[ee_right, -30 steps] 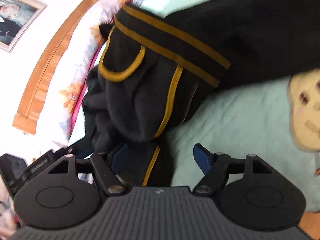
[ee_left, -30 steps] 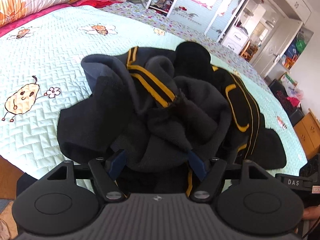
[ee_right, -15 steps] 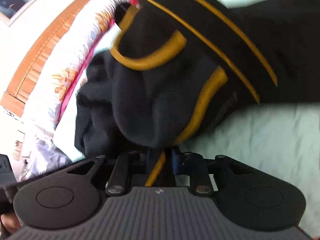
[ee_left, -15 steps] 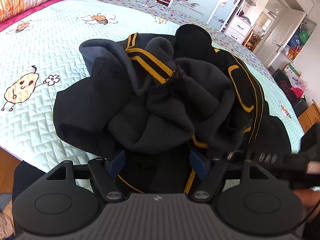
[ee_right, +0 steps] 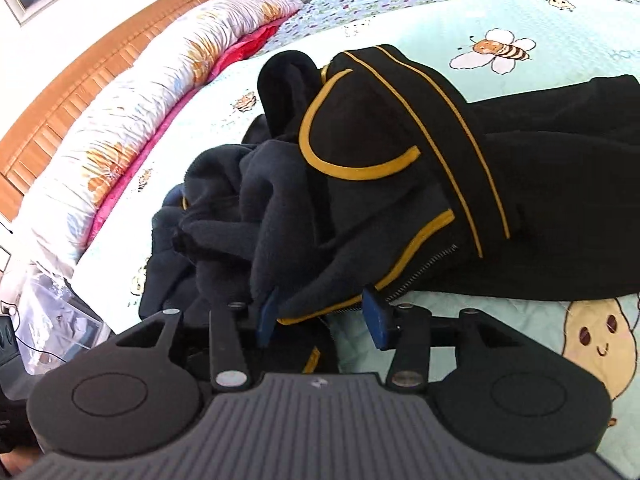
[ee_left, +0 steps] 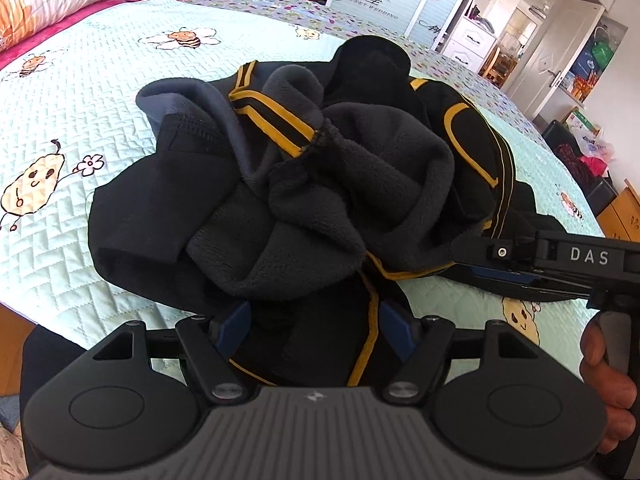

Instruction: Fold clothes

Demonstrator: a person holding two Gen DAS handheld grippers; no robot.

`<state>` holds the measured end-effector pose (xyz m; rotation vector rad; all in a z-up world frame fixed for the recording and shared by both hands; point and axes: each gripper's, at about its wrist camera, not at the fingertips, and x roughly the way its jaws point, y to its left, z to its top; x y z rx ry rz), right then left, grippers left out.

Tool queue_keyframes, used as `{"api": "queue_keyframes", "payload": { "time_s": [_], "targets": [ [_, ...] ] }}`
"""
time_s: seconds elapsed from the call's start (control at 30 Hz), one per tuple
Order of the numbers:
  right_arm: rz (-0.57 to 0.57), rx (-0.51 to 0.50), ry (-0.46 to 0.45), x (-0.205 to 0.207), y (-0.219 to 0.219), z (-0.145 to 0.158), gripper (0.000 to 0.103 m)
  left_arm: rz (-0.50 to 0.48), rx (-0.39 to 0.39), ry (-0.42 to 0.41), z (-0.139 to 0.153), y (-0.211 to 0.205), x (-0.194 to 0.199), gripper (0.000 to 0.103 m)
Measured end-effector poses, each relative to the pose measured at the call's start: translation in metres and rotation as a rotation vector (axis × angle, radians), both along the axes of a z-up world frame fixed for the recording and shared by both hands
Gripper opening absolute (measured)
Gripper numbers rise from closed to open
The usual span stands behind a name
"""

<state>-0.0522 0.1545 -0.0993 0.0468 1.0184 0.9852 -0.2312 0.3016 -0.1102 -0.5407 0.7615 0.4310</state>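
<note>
Garment: a black fleece jacket (ee_left: 304, 200) with mustard-yellow piping lies bunched in a heap on the bed, its grey plush lining turned outward in soft folds.
Bed cover: a pale mint quilted coverlet (ee_left: 80, 92), stitched in a zigzag weave and printed with bees and pear figures; the jacket sits near its front edge.
Left gripper (ee_left: 314, 326): its blue-tipped fingers (ee_left: 232, 324) stand well apart, with the jacket's near hem and one yellow stripe lying between them; whether the pads press the cloth I cannot tell.
Right gripper (ee_right: 322, 316): its fingers (ee_right: 376, 316) are opening, and a yellow-edged zipper hem of the jacket sits between them; the pads do not clamp it.
Right gripper from the left wrist view: it reaches in from the right of the jacket, low over the coverlet, held by a hand (ee_left: 608, 392).
Pillow: a long floral bolster (ee_right: 132, 120) lies beyond the jacket, against a wooden headboard (ee_right: 80, 80).
Shapes: the piping forms a curved pocket outline and parallel straight stripes.
</note>
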Motion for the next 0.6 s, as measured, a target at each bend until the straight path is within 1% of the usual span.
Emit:
{"api": "queue_keyframes", "payload": {
  "time_s": [0.13, 0.27, 0.6],
  "targets": [
    [-0.014, -0.016, -0.005, 0.001, -0.014, -0.007, 0.054, -0.012, 0.010, 0.009, 0.001, -0.006, 0.004, 0.074],
    [-0.021, -0.054, -0.020, 0.000, -0.015, -0.006, 0.054, -0.024, 0.019, 0.020, 0.002, -0.012, 0.007, 0.074],
    [-0.032, -0.089, -0.092, -0.002, -0.019, 0.001, 0.054, -0.045, 0.032, 0.040, 0.002, -0.021, 0.013, 0.074]
  ]
}}
